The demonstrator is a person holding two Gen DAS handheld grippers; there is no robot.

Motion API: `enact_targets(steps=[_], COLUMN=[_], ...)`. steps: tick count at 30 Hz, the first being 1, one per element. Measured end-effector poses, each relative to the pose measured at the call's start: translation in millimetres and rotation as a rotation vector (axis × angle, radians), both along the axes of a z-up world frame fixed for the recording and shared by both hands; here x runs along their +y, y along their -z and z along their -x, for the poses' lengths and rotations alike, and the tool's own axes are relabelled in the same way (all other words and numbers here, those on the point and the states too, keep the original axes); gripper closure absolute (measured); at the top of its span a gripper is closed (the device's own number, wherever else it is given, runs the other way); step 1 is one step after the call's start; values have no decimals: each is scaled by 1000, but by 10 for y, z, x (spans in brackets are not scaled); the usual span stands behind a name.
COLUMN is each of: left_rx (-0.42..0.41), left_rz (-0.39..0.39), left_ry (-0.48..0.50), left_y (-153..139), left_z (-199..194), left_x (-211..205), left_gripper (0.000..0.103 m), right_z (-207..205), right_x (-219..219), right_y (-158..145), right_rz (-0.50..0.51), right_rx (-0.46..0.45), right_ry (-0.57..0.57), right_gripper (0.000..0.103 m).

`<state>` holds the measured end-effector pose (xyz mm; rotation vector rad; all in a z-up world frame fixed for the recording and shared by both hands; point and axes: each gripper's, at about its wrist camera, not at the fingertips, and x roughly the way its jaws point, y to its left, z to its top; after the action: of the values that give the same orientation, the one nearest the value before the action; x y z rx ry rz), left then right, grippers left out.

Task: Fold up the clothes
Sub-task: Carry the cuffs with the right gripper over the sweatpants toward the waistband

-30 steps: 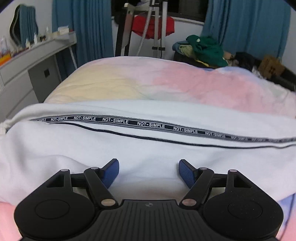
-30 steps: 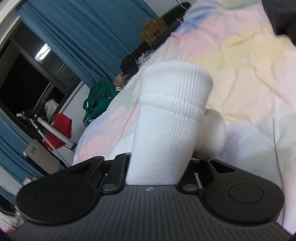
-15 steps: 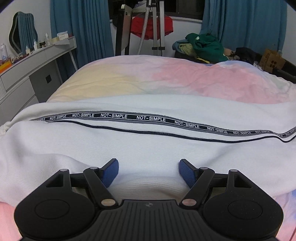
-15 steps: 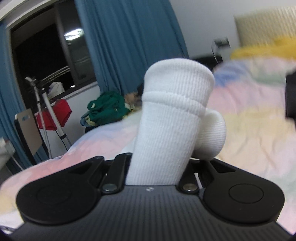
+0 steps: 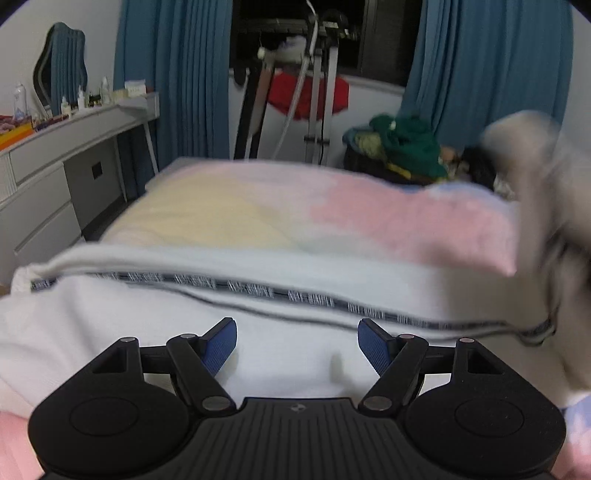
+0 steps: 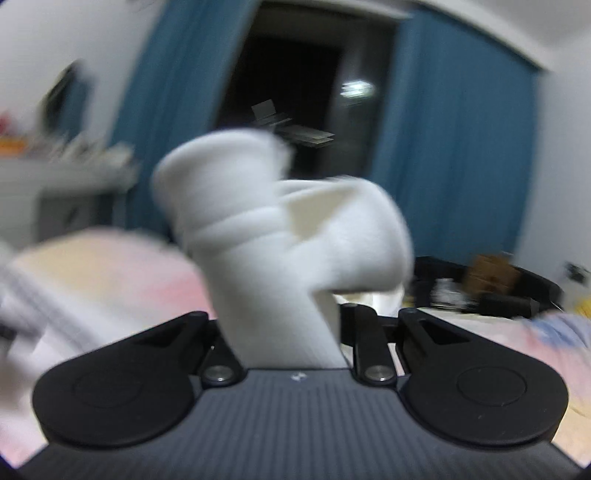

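A white knit sweatshirt (image 5: 147,332) lies spread across the bed (image 5: 229,206), its fabric soft and faintly fuzzy, with a black woven tape (image 5: 258,291) of repeated white lettering running across it and a thin dark line just below. The lettering is too blurred to read. The left gripper (image 5: 297,341) hovers low over the garment with its blue-padded fingers (image 5: 221,343) spread wide and nothing between them.

The right gripper (image 6: 286,332) is clamped on a ribbed white cuff (image 6: 255,229) of the same garment. The cuff stands up from between the black fingers as a thick, rounded tube, folded over on itself at the top, and motion blur softens its ribbing. In the left wrist view this raised part shows as a grey-white smear (image 5: 546,192) at the right edge, above the bed.

The bedcover is a plush pastel fabric in patches of yellow, pink and pale blue. Behind the bed hang blue curtains (image 5: 177,81) on both sides of a dark window (image 5: 384,33). A metal stand (image 5: 317,92) carrying something red sits below the window. A grey dresser (image 5: 55,177) with small bottles and a wavy-edged mirror (image 5: 61,66) runs along the left wall. A heap of green clothing (image 5: 406,147) rests beyond the far right corner of the bed.
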<state>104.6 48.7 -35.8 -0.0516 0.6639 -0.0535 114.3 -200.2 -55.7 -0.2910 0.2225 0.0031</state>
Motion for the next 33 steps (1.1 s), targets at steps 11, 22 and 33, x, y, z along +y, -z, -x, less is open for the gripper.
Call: enact_targets(steps=[11, 22, 33], left_rx=[-52, -74, -85], left_rz=[148, 217, 219], left_ry=[-58, -67, 53], left_y=[-296, -364, -355], left_z=[111, 119, 212], left_x=[400, 504, 376], left_gripper=[29, 29, 28], right_z=[-17, -65, 180], right_x=[632, 736, 223], right_y=[520, 350, -23], right_rz=[150, -70, -390], right_rx=[108, 235, 450], right_ry=[-122, -335, -426], right_gripper=[83, 70, 34])
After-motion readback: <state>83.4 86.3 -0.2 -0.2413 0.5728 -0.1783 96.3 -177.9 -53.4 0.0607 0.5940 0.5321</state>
